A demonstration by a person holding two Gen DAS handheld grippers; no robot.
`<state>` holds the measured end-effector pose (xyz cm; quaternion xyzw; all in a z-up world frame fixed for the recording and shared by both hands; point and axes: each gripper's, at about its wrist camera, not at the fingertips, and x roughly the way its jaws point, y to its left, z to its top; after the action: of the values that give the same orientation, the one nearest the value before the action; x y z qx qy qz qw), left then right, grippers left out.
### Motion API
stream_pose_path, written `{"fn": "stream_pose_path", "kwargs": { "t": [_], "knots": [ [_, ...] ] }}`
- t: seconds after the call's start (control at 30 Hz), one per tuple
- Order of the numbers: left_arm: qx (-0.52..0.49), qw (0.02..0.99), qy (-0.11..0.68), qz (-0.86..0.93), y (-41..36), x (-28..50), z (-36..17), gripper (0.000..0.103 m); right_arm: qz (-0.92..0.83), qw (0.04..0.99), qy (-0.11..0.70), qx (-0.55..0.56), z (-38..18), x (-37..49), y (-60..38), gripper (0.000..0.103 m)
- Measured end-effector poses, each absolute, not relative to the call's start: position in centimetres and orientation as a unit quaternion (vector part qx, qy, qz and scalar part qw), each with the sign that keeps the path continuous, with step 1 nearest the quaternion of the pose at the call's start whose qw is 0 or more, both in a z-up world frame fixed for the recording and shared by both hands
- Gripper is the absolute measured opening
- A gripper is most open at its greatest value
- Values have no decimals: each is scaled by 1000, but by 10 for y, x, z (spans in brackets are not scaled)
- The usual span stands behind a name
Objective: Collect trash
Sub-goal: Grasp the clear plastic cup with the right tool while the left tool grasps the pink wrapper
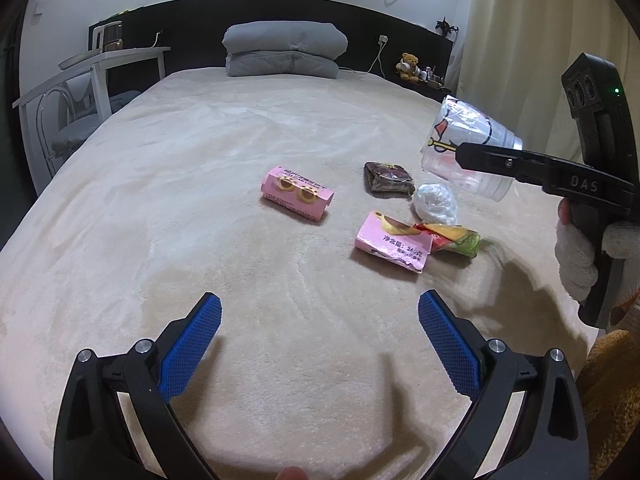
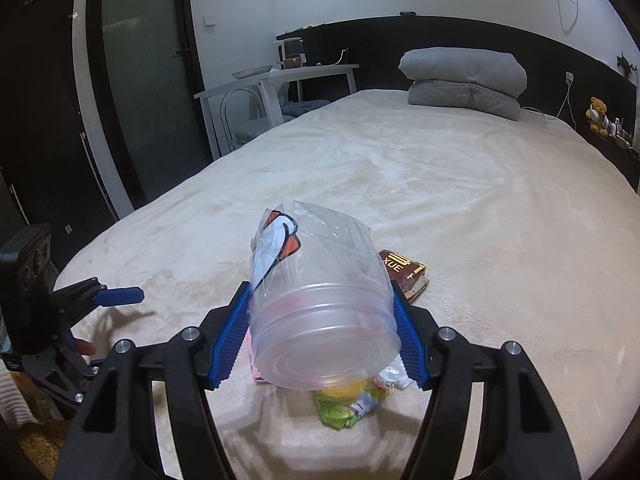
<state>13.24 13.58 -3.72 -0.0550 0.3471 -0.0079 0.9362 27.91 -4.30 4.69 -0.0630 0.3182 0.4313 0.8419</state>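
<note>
My right gripper [image 2: 322,322] is shut on a clear plastic cup [image 2: 320,300] with a printed figure and holds it above the bed; the cup also shows in the left wrist view [image 1: 468,148]. My left gripper [image 1: 320,320] is open and empty, low over the cream bedspread [image 1: 200,200]. On the bed lie a pink box [image 1: 297,193], a torn pink packet [image 1: 394,246], a green and red wrapper [image 1: 454,239], a white crumpled bag [image 1: 435,203] and a dark brown packet [image 1: 389,176]. The brown packet [image 2: 404,274] and green wrapper [image 2: 348,408] lie under the cup.
Folded grey bedding [image 1: 284,50] lies at the headboard. A white side table [image 1: 100,68] and a clear chair [image 1: 56,120] stand left of the bed. A teddy bear [image 1: 408,66] sits on a shelf at the back right. A curtain [image 1: 516,40] hangs at right.
</note>
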Motion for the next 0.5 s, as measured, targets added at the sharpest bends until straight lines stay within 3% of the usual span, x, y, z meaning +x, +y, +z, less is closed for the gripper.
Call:
{"fn": "stream_pose_path", "kwargs": {
  "t": [0.5],
  "knots": [
    [-9, 934, 355, -44, 93, 183, -43, 97, 409, 850, 332, -26, 73, 255, -125, 66]
  ]
}}
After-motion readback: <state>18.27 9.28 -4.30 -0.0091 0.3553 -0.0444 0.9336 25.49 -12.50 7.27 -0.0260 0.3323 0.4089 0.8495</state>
